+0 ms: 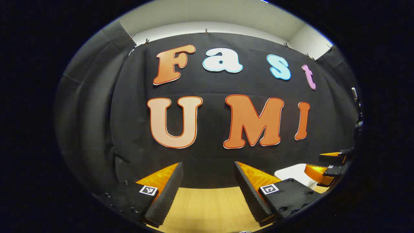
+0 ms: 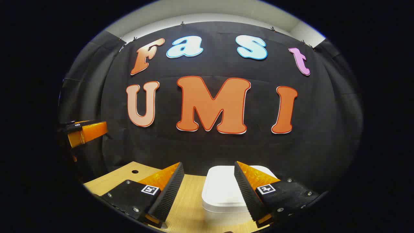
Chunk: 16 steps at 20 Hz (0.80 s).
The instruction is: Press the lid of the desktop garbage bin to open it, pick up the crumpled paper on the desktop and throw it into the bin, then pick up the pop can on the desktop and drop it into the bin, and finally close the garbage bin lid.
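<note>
A white garbage bin point(image 2: 223, 191) with a flat, closed lid stands on the wooden desktop point(image 2: 189, 207), just beyond my right gripper point(image 2: 207, 191). That gripper is open, its jaws wide apart, hovering above and in front of the lid without touching it. In the left gripper view my left gripper point(image 1: 208, 191) is open too, held over bare desktop point(image 1: 210, 207) with nothing between its fingers. There the bin point(image 1: 296, 174) peeks out at the lower right, partly behind the right gripper point(image 1: 330, 165). In the right gripper view the left gripper point(image 2: 82, 131) appears at the left edge.
The black cloth wall closes off the desk at the back, close behind the bin. A small round hole point(image 2: 135, 171) marks the desktop at the back left in the right gripper view.
</note>
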Tool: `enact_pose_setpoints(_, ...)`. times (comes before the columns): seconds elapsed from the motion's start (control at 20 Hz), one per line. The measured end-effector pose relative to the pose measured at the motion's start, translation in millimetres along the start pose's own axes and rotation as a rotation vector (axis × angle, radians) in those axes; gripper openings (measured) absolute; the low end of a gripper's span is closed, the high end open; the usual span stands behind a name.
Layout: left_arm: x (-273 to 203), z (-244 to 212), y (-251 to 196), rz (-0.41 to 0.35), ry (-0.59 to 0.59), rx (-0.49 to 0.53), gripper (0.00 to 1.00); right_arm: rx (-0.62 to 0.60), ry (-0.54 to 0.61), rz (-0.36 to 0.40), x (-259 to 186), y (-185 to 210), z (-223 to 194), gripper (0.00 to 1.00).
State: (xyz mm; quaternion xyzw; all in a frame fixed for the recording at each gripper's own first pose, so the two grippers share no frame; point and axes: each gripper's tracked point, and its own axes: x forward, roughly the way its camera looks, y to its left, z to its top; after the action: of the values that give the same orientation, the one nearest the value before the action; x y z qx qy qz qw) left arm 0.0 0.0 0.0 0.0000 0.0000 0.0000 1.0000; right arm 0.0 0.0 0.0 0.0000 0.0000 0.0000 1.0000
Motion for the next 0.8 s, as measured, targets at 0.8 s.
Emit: enact_pose_setpoints(0.8,-5.7,5.3,-8.1,-0.023,-0.014,0.084,1.00,-0.072,0.031,0.037,-4.2,-1.7,27.9,0.94)
